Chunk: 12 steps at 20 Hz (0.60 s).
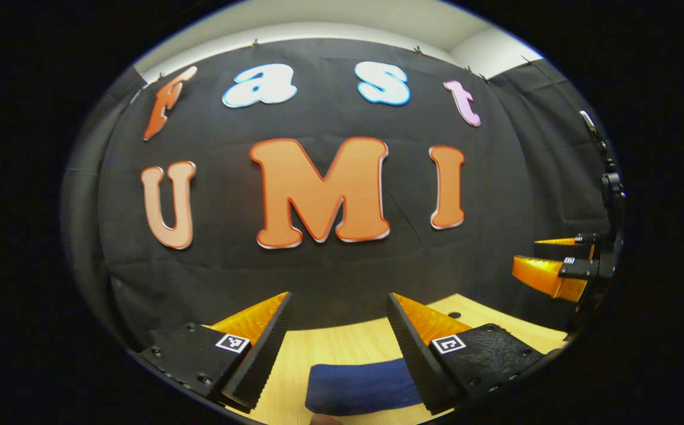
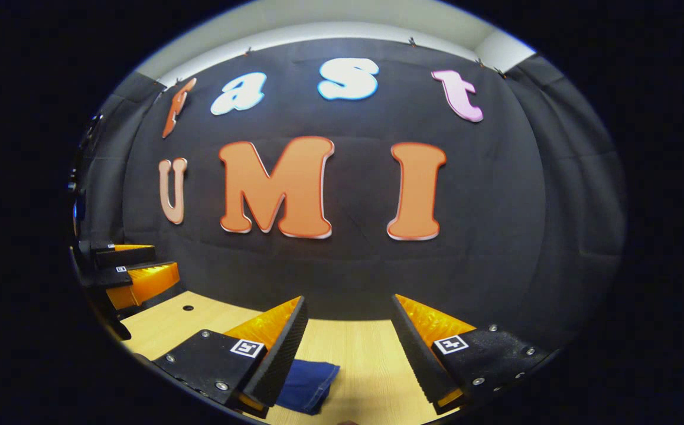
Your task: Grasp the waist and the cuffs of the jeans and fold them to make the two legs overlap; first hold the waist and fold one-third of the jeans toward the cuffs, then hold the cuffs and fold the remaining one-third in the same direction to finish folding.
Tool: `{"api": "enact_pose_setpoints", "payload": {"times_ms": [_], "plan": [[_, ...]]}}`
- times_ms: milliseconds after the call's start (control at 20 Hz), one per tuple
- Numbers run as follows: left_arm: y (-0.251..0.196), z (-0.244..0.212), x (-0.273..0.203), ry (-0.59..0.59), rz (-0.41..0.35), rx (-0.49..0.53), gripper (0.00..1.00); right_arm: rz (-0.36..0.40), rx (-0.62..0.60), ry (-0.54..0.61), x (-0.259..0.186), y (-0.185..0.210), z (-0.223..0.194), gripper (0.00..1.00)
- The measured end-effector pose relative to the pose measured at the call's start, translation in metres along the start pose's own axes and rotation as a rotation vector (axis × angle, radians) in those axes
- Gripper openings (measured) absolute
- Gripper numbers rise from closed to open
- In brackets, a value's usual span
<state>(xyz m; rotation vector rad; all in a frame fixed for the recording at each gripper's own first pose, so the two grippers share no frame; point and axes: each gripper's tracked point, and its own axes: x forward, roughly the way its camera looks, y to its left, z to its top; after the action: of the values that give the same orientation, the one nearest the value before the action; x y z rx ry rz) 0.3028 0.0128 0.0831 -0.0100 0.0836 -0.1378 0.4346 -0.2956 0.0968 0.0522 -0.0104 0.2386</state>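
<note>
Blue jeans (image 1: 360, 386) are seen folded on the table (image 2: 365, 360) beneath 2 raised, wide-open, empty tools: left tool (image 1: 339, 348), right tool (image 2: 348, 354), likely released after folding.

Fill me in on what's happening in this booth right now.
Two hand-held orange-and-black two-finger tools hover open above a light wooden table, holding nothing. The left tool and right tool both face the black cloth wall. A dark blue piece of denim jeans lies on the table below them, looking compactly folded.
</note>
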Motion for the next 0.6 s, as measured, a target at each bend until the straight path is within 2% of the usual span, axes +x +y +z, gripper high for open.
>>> {"api": "enact_pose_setpoints", "payload": {"times_ms": [200,400,600], "plan": [[0.043,0.039,-0.034,-0.124,0.164,-0.012,0.94,0.053,0.018,-0.046,-0.002,0.026,0.012,0.89],[0.054,0.036,-0.054,-0.157,0.229,-0.063,0.96,0.057,0.027,-0.048,-0.002,0.031,0.009,0.89],[0.040,0.032,-0.054,-0.174,0.259,-0.021,0.94,0.066,0.043,-0.064,-0.009,0.032,0.005,0.90]]}}
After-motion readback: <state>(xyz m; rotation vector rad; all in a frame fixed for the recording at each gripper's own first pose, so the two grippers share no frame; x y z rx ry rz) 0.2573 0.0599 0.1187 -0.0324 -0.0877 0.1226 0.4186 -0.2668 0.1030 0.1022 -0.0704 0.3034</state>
